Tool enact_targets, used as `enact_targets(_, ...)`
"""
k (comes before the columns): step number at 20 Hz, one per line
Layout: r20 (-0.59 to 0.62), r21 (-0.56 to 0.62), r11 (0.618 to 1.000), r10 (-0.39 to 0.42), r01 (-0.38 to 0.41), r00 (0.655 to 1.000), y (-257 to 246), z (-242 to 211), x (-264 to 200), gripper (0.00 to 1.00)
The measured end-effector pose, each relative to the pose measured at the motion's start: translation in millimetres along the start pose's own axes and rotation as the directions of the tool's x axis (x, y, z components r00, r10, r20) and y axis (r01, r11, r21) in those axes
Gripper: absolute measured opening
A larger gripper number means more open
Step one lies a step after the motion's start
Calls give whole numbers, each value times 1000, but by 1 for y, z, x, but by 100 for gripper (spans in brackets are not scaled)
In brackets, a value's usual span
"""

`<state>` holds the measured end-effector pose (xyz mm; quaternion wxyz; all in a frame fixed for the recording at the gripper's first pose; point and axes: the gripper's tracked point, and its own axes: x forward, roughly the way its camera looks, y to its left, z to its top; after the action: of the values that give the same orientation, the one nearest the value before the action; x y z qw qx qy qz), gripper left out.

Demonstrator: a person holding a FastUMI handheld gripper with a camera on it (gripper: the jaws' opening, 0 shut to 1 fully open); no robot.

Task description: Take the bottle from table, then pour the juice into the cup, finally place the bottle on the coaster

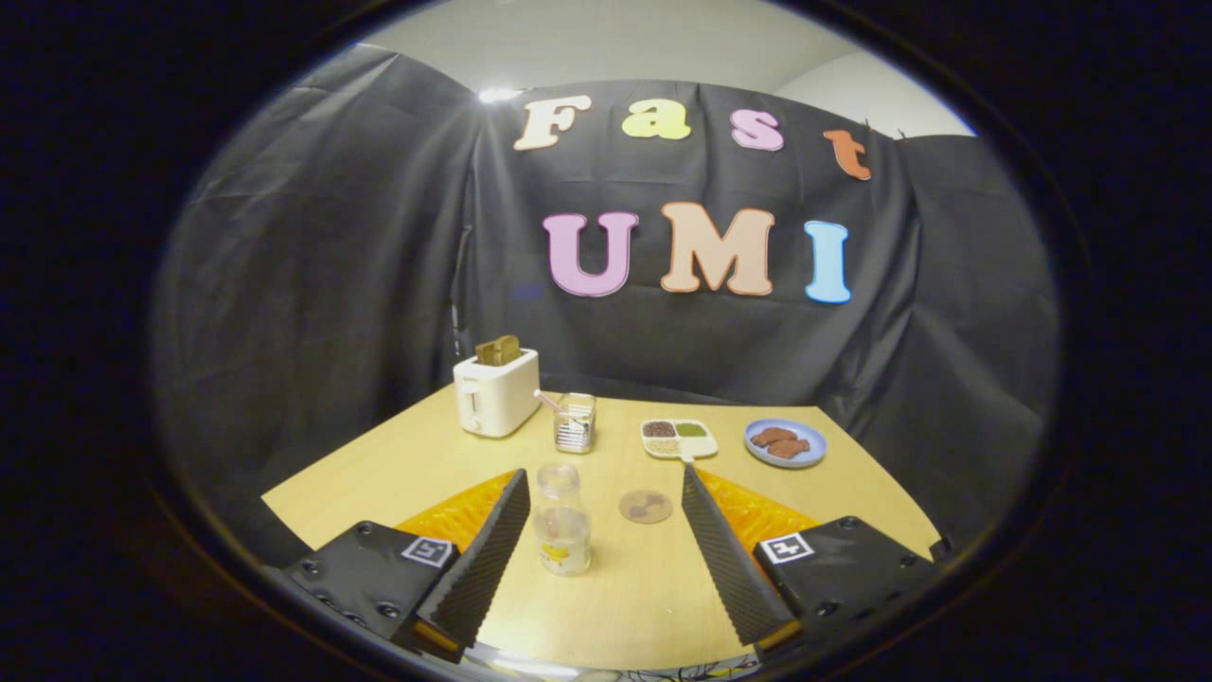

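Note:
A small clear bottle (561,519) with a pale label stands upright on the wooden table (379,469), just ahead of my fingers and nearer the left one. A round coaster (646,506) lies flat to its right, a little farther off. Beyond the bottle stands a clear glass cup (575,422) with a pink straw in it. My gripper (606,502) is open, its fingers spread wide to either side of the bottle and coaster, touching neither.
A white toaster (495,390) with bread in it stands at the back left. A small divided tray (678,439) of grains and a blue plate (785,442) with brown pieces sit at the back right. Black cloth walls close the table's far sides.

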<state>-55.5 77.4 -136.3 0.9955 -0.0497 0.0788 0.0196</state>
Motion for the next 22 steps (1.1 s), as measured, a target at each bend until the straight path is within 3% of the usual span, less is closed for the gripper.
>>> enact_targets(11,-112,-41,998,-53,49,992,39,-80,59,100)
enact_targets(22,-189,-41,993,-116,111,975,58,-124,110,100)
